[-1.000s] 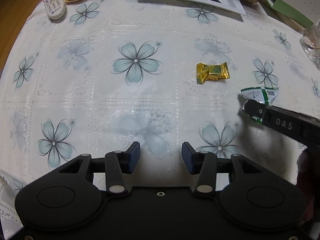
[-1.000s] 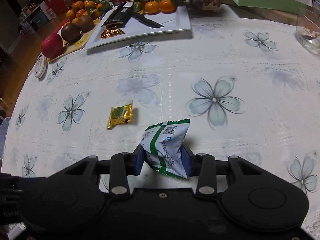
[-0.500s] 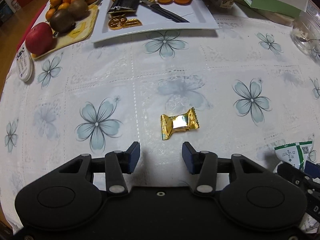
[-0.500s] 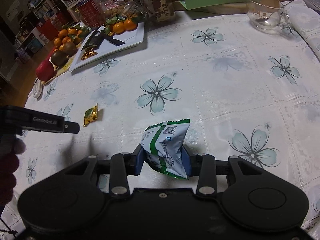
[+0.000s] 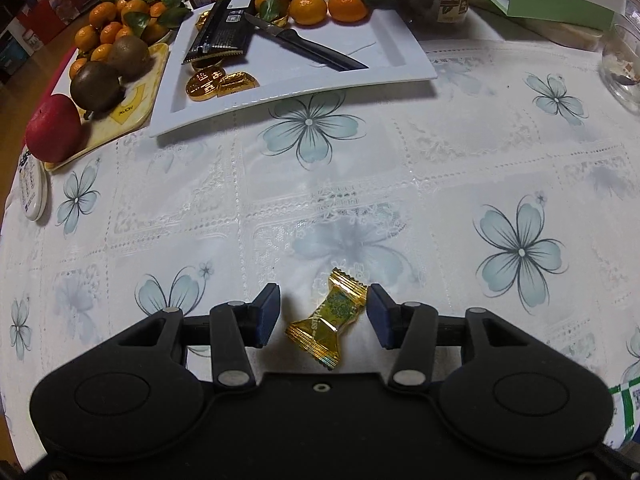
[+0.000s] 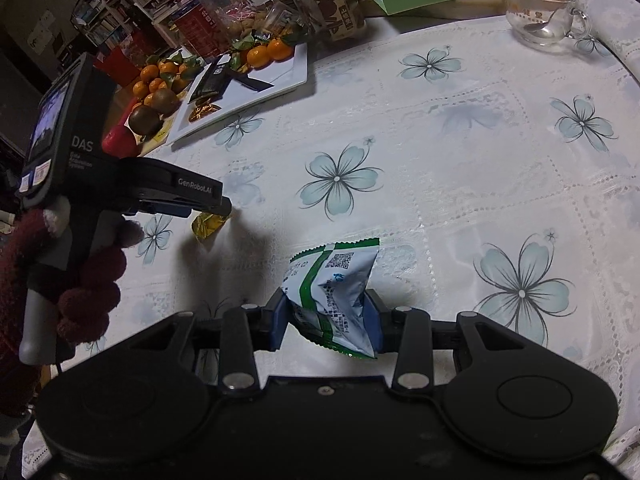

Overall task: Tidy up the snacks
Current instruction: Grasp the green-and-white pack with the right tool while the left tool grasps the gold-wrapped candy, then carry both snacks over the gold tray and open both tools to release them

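Gold-wrapped candy (image 5: 329, 320) lies on the floral tablecloth (image 5: 400, 184), between the blue pads of the left gripper (image 5: 323, 315). The jaws of that gripper are opening; the candy sits in the gap with clearance on both sides, and neither pad touches it. In the right wrist view the same gripper (image 6: 224, 211) is seen from the side, tip down over the candy (image 6: 208, 225), held by a hand in a dark red knitted glove (image 6: 86, 292).

Right gripper (image 6: 326, 320): clamped on a white-and-green snack packet (image 6: 334, 292). Both pads press the packet's sides, and its serrated top edge, with a printed QR code, stands clear above the fingers. A corner of this packet (image 5: 625, 408) shows at the lower right edge of the left wrist view.

Far side of the table: a white rectangular plate (image 5: 396, 44) carries a black snack bar packet (image 5: 222, 32), gold foil chocolate coins (image 5: 218, 82) and a black-handled knife (image 5: 312, 49). Mandarins (image 5: 328, 6) sit at the plate's rear edge. Left of the plate, a yellow tray (image 5: 136, 108) holds kiwifruit (image 5: 98, 84), more mandarins and a red apple (image 5: 54, 128). A glass cup (image 6: 540, 8) with a spoon stands at the far right.
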Tool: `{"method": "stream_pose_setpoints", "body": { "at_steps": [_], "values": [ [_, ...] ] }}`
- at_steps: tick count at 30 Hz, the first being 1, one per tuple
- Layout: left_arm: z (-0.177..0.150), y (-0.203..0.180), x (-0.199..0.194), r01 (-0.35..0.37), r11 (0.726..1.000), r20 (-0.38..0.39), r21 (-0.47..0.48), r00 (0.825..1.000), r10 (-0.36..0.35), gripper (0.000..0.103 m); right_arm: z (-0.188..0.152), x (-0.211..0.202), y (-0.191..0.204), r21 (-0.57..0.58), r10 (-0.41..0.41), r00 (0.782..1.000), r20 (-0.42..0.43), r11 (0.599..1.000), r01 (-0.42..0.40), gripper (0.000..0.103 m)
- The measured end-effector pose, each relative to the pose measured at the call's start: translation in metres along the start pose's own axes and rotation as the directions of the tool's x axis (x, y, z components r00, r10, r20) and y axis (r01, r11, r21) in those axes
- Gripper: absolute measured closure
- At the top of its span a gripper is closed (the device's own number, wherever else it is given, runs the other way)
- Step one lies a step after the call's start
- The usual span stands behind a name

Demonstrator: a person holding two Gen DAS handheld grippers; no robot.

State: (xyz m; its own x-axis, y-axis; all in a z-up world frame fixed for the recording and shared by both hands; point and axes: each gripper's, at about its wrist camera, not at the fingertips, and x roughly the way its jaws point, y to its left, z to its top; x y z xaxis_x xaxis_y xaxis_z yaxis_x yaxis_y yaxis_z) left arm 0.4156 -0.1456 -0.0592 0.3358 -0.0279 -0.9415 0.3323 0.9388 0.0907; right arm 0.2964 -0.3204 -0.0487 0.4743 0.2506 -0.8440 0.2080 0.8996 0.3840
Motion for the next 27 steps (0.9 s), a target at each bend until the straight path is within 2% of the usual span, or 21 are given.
{"method": "stream_pose_setpoints", "body": {
  "at_steps": [10, 13, 16, 17, 21, 27],
  "values": [
    [-0.004, -0.001, 0.006, 0.040, 0.998, -0.038, -0.041, 0.998, -0.042, 0.048, 0.001, 0.001, -0.007, 0.038, -0.002, 1.000, -0.024, 0.999, 0.002, 0.062],
    [-0.004, 0.000, 0.006, 0.064, 0.995, -0.052, -0.070, 0.996, -0.068, 0.053, 0.001, 0.002, -0.007, 0.037, -0.011, 1.000, -0.029, 0.999, 0.012, 0.062],
    [-0.004, 0.002, 0.006, 0.088, 0.989, -0.071, -0.116, 0.993, -0.097, 0.068, 0.002, 0.002, -0.008, 0.037, -0.020, 0.999, -0.030, 0.999, 0.021, 0.062],
    [-0.005, 0.003, 0.005, 0.091, 0.987, -0.079, -0.133, 0.992, -0.102, 0.079, 0.002, 0.002, -0.010, 0.039, -0.024, 0.999, -0.031, 0.999, 0.025, 0.062],
    [-0.010, 0.006, -0.002, 0.119, 0.969, -0.124, -0.215, 0.981, -0.148, 0.079, 0.002, 0.002, -0.012, 0.044, -0.038, 0.999, -0.039, 0.998, 0.040, 0.062],
    [-0.036, 0.005, -0.039, 0.143, 0.954, -0.138, -0.262, 0.973, -0.183, 0.079, 0.002, 0.003, -0.016, 0.059, -0.075, 0.997, -0.030, 0.995, 0.076, 0.062]
  ]
}}
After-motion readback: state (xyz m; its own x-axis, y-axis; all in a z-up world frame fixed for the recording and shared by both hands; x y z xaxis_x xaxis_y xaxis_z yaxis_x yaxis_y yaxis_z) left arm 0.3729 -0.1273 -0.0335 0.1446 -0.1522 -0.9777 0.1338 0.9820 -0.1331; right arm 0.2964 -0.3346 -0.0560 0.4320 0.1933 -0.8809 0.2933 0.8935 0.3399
